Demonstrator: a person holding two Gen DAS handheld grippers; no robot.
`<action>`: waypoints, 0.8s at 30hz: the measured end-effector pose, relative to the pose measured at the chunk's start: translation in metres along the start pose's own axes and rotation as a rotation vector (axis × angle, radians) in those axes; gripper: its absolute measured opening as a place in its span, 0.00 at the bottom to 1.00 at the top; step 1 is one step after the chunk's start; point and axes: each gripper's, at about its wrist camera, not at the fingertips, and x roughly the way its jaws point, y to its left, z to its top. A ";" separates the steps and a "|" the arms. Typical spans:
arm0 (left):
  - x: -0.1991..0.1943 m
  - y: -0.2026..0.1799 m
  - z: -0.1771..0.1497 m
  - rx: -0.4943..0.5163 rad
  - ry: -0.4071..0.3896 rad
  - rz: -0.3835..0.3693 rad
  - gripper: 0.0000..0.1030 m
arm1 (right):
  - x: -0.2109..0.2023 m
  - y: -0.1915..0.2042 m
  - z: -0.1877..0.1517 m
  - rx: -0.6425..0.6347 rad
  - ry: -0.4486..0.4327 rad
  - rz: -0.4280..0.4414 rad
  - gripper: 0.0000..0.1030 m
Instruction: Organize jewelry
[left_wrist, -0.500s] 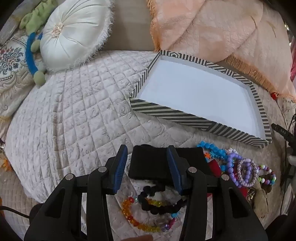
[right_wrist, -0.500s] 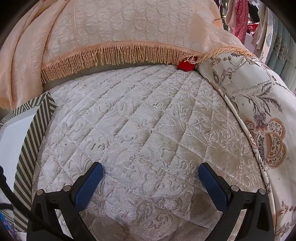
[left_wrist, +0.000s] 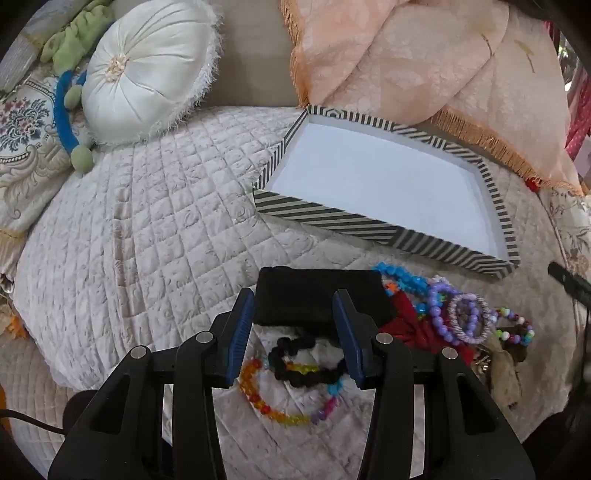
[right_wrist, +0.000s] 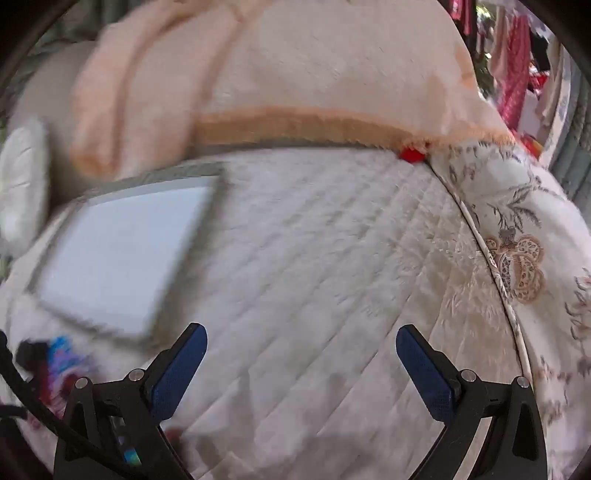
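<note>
In the left wrist view, the left gripper (left_wrist: 293, 338) is hovering with narrow, empty jaws over a black bead bracelet (left_wrist: 299, 363) at lower centre. The striped tray (left_wrist: 325, 216) is running lengthwise from upper centre toward the right edge. The right gripper (right_wrist: 299, 363) is gaping wide and empty above the quilt (right_wrist: 314, 258).

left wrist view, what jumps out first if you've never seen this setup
The striped tray with its bare white floor, lying on the quilted bedspread ahead. Then the bright tangle of bead bracelets just below its near right corner, beside a black pouch that sits past the left gripper.
</note>
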 end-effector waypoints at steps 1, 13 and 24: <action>-0.003 -0.001 -0.002 0.003 -0.002 -0.006 0.42 | -0.012 0.010 -0.004 -0.012 -0.010 0.017 0.99; -0.042 -0.005 -0.011 0.018 -0.051 -0.023 0.42 | -0.085 0.102 -0.030 -0.037 -0.068 0.139 0.99; -0.059 -0.005 -0.018 0.017 -0.083 -0.027 0.42 | -0.109 0.111 -0.037 -0.026 -0.105 0.131 0.99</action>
